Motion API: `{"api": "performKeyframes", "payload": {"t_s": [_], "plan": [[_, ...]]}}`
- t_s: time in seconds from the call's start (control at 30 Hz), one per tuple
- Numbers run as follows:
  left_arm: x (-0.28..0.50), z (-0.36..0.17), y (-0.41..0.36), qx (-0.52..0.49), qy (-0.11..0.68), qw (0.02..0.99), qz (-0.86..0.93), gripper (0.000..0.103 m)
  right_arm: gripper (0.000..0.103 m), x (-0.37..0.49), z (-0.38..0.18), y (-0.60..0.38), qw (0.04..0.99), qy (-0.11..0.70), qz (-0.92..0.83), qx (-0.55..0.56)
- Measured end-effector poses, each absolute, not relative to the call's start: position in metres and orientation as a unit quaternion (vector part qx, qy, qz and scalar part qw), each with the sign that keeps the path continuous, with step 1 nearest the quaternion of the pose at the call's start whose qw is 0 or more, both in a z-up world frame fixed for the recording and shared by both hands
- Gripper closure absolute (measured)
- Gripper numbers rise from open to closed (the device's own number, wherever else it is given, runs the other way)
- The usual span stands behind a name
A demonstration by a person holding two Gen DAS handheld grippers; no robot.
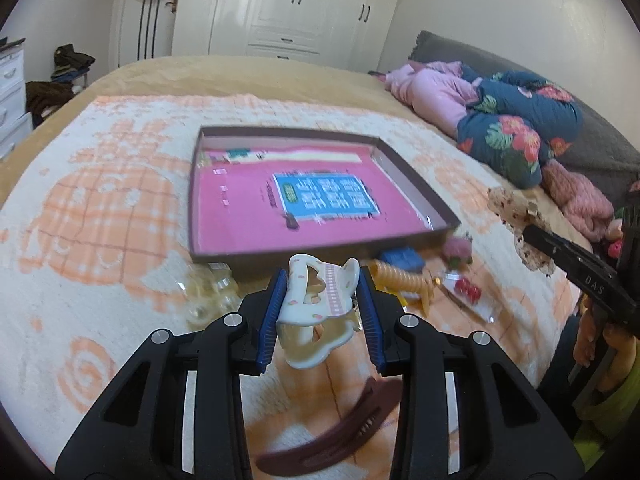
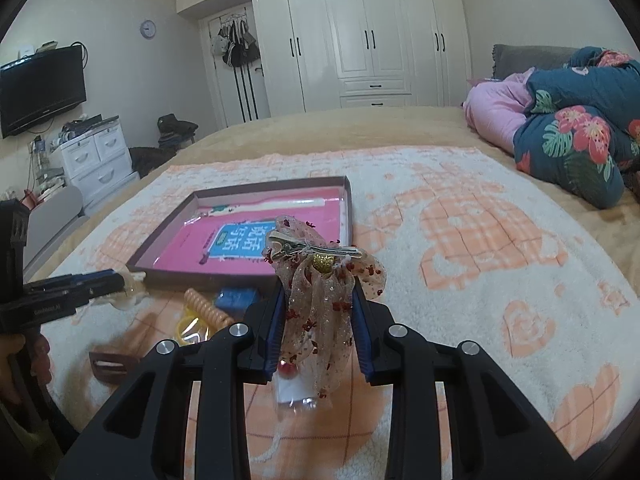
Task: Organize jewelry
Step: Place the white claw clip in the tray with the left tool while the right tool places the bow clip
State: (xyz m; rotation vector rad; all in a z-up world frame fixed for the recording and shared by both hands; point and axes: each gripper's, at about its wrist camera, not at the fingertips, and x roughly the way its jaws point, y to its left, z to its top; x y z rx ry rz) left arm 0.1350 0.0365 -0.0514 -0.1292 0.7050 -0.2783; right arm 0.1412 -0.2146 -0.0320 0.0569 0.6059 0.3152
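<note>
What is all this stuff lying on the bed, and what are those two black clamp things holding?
Tray: one, brown rim, pink lining with a blue label, on the blanket.
Claw hair clip: one, white with pink trim, in the left gripper.
Bow hair clip: one, sheer beige with red specks, in the right gripper.
Spiral hair tie: one, orange, in front of the tray.
Banana clip: one, maroon, near edge of the blanket.
Blue item: one, by the tray; blurred.
Blanket: one, cream and orange, over the bed.
Quilt: one, navy floral, far right.
Wardrobe: one, white, back wall.
Left gripper: black, blue jaws shut.
Right gripper: black, blue jaws shut.
</note>
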Motion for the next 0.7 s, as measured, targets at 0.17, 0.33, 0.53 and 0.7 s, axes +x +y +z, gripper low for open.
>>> {"api": "performKeyframes", "payload": {"t_s": [0.17,0.33,0.53,0.7], "plan": [[0.152,-0.038,0.05,-0.074,0.324,0.935,-0.121,0.075,0.074,0.158,-0.026,-0.205,0.941,0.295,0.162,0.019],[0.172,-0.032,0.062,-0.089,0.312,0.94,-0.106,0.075,0.074,0.175,-0.025,-0.192,0.941,0.294,0.167,0.007],[0.196,-0.033,0.076,-0.112,0.306,0.941,-0.092,0.075,0.074,0.201,-0.021,-0.175,0.94,0.295,0.169,-0.003],[0.215,-0.037,0.085,-0.124,0.308,0.939,-0.088,0.075,0.074,0.221,-0.024,-0.164,0.94,0.298,0.166,-0.014]]}}
